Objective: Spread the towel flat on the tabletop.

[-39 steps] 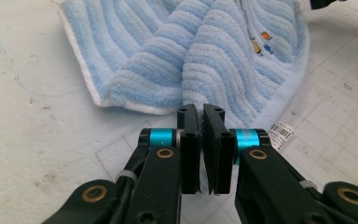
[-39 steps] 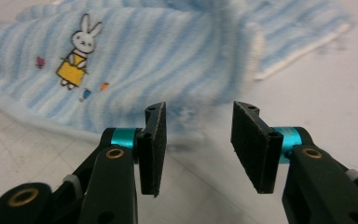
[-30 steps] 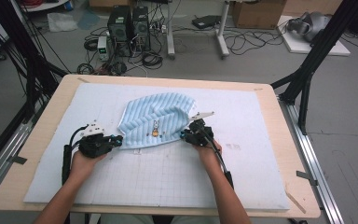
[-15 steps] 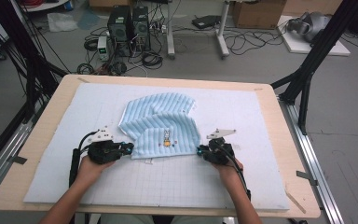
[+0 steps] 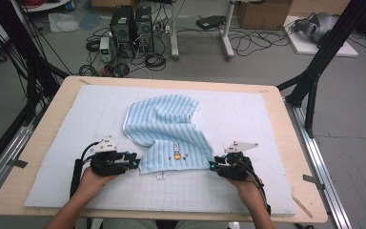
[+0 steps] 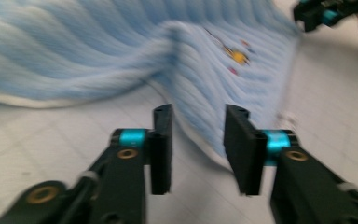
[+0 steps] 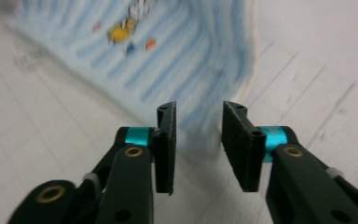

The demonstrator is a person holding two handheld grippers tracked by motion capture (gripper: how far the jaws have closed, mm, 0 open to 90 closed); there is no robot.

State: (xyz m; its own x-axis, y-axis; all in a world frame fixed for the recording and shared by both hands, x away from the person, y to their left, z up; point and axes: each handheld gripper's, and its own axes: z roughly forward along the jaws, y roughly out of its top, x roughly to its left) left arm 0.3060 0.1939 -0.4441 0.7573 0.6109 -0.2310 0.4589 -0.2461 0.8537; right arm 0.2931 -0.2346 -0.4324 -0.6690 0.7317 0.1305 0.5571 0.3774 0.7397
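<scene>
Fingers on both sides have just been opening: my left gripper point(image 5: 134, 160) stands part open at the towel's near-left corner, and its own view shows the pads point(image 6: 162, 140) either side of the hem with a gap, not pinching it. Right gripper point(image 5: 213, 166) same, part open, towel's near-right corner just ahead of its pads point(image 7: 167, 140), nothing held

Step, as I read it: release after drawing the near edge of the towel point(image 5: 164, 129) toward the near edge of the bench point(image 5: 47, 143); fold or spread isn't finished. Next move calls for backing both grippers clear without snagging the hem, then picking a new pair of corners

Towel: pale blue, ribbed stripes, small embroidered figure and a label tab near its near edge. Lies mid-bench on the white gridded mat point(image 5: 267, 124), near part flat, far part bunched and skewed toward the far-left corner, one ridge running across it
</scene>
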